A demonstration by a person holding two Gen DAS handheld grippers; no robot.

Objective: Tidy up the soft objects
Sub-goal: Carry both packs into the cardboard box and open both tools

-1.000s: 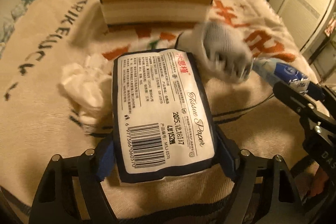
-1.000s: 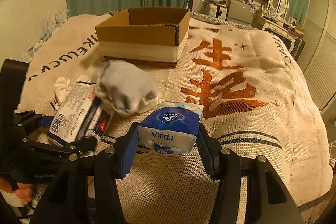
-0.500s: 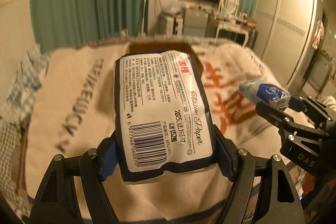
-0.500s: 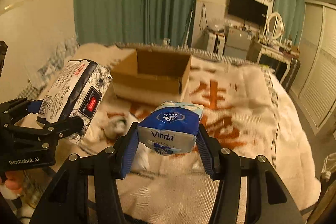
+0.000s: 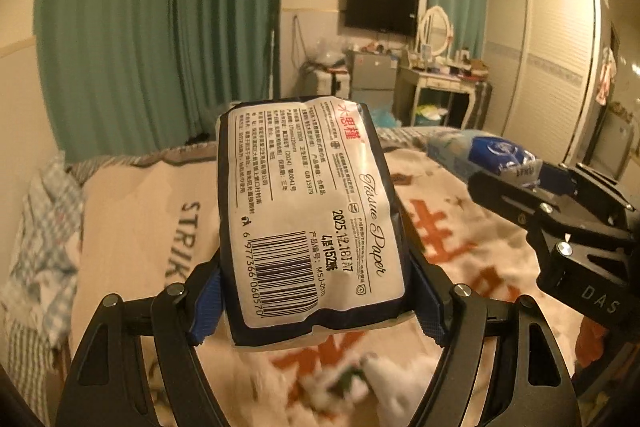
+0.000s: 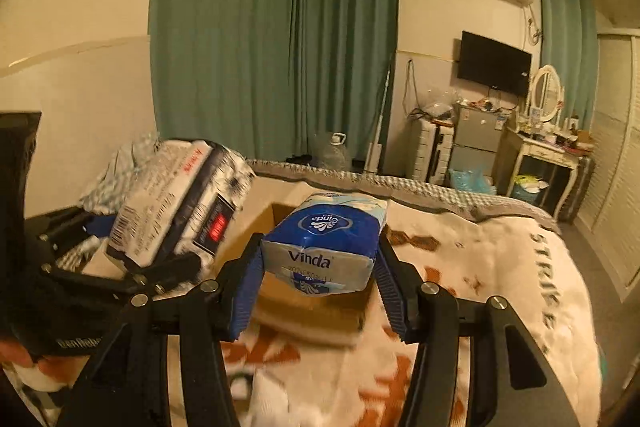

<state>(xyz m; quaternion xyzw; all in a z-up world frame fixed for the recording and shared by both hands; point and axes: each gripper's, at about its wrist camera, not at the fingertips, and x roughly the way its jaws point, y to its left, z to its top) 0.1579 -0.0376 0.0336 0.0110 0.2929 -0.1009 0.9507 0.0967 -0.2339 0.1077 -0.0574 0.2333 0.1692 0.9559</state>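
Height is what has changed: a second ago we had both packs just above the blanket; now we carry them well clear of it, toward the cardboard box that shows just beyond the right fingers. Loose white cloths lie on the bed below the left fingers, so we judge the sorting only partly done.

Our left gripper has its fingers clenched on the sides of the dark-edged tissue pack. The label reads "Tissue Paper", "2025.12.18", "GB 15979", above a barcode.

Our right gripper grasps the blue tissue pack, marked "Vinda". The blanket reads "STRIK…". The gripper bodies show "DAS" and "GenRobo…".
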